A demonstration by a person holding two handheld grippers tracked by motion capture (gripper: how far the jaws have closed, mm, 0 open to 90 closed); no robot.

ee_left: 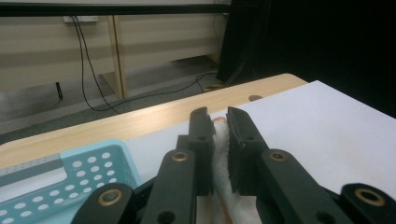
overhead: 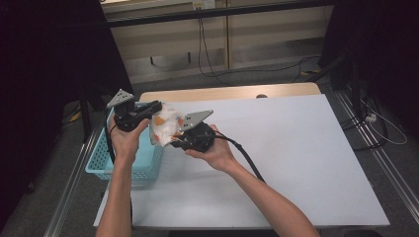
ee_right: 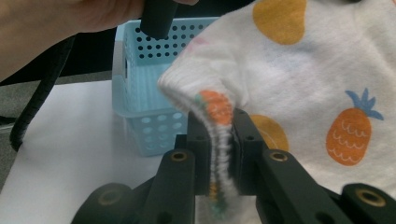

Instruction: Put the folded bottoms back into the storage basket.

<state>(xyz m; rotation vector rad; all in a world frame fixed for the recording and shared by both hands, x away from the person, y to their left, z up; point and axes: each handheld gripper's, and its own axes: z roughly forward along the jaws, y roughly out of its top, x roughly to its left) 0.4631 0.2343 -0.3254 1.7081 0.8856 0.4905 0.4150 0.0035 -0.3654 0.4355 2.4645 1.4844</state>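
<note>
Cloth (overhead: pixel 165 123), white with orange fruit prints, hangs in the air between both grippers, above the table's left edge and the blue basket (overhead: pixel 101 160). Left gripper (overhead: pixel 154 106) pinches its upper edge; right gripper (overhead: pixel 175 143) clamps the hem, jaws closed on the fabric. Rightward, the white table sheet (overhead: pixel 296 158) lies bare, wide room out to its far and right edges.

Two grippers (overhead: pixel 150 107) (overhead: pixel 177 140) holding a fruit-print cloth (overhead: pixel 165 123), blue basket (overhead: pixel 101 160)
</note>
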